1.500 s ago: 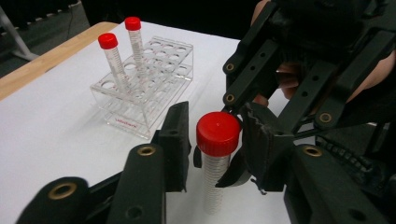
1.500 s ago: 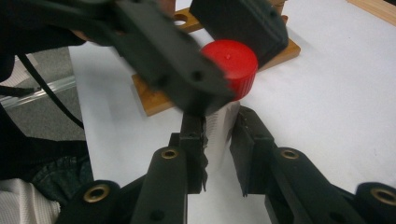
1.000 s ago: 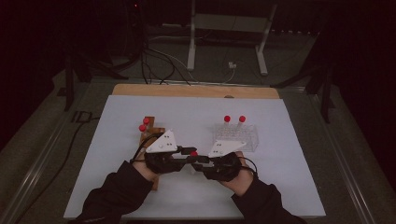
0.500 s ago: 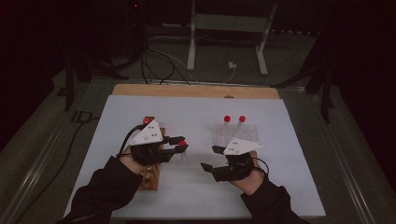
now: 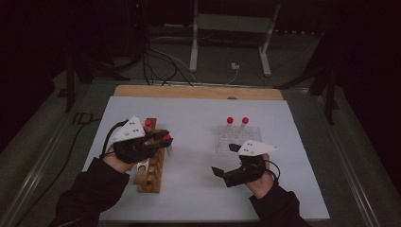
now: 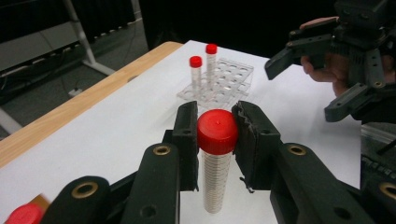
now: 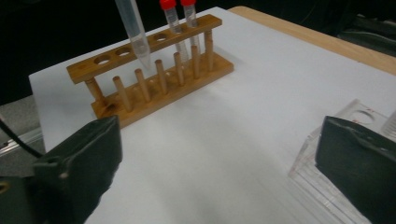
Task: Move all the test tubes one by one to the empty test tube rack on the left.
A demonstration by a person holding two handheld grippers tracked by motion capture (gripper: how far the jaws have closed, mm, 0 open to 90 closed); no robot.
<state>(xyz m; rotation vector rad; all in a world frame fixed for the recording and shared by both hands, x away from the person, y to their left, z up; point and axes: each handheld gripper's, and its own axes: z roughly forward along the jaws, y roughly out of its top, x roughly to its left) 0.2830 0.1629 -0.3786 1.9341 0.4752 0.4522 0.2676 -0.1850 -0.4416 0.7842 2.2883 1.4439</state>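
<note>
Left claw [image 6: 214, 133] pinches a tube [image 6: 215, 158] by its red cap, tube hanging upright, likely so the tip can drop straight into a hole of the wooden rack [image 5: 151, 163]. In the high view the tube sits above the rack at about 9 o'clock on the surface [image 5: 198, 189]. Right claw [image 5: 225, 160] has just been opening; its jaws stand spread with nothing between them, at about 5 o'clock, just beside the clear rack [image 5: 231, 139], which holds two tubes.

Left gripper view gives the grip on the cap. Right gripper view gives the tube tip [image 7: 142, 53] hanging over the rack's free holes, beside two seated tubes.
</note>
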